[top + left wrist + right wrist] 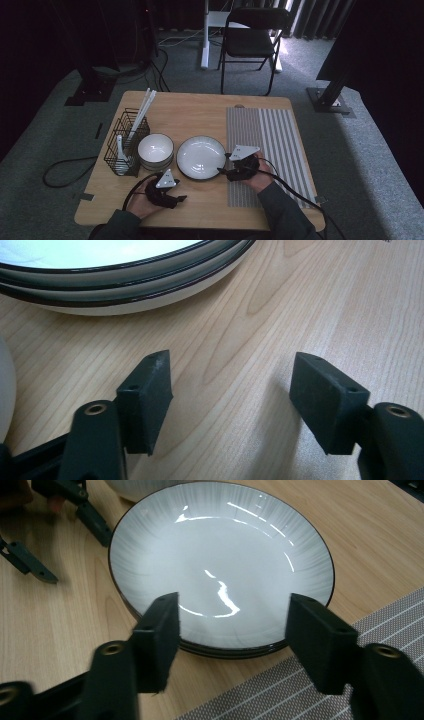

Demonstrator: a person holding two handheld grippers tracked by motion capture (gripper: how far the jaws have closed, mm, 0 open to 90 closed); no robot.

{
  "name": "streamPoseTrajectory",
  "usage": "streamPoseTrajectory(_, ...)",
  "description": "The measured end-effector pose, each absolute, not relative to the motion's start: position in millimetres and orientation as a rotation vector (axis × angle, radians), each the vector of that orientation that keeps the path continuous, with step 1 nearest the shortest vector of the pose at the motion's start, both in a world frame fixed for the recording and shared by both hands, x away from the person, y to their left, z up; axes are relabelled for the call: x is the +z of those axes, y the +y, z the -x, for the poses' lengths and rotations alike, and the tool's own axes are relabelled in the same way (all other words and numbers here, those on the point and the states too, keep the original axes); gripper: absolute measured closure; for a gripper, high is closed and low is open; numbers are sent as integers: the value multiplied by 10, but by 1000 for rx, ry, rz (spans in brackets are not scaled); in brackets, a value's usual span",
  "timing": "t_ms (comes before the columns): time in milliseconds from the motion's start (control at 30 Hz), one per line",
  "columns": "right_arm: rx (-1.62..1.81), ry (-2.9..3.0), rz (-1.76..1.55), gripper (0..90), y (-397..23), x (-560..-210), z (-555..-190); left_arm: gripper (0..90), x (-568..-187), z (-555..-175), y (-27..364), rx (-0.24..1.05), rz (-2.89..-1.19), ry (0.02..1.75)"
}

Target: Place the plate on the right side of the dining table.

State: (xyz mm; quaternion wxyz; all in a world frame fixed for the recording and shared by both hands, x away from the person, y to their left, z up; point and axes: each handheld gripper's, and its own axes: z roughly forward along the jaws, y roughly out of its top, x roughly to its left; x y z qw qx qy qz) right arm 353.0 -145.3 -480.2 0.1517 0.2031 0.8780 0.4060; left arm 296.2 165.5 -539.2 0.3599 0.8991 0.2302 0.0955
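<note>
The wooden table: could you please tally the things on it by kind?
Stacks of white dark-rimmed round plates: 1
Stacks of white round bowls: 1
Black wire baskets: 1
Grey striped placemats: 1
White chopstick bundles: 1
White spoons: 1
Total: 6

Your left gripper (176, 199) sits low near you, jaws parted with nothing between them. Your right gripper (223, 164) points leftward, jaws apart and empty, forearm angled in from below.
</note>
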Motion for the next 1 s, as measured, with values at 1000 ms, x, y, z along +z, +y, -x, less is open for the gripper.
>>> streamPoseTrajectory(1000, 1168, 2498, -716, 633, -1284, -4760, -4028, 371, -5157, -2896, 1570, 381, -2178, 581)
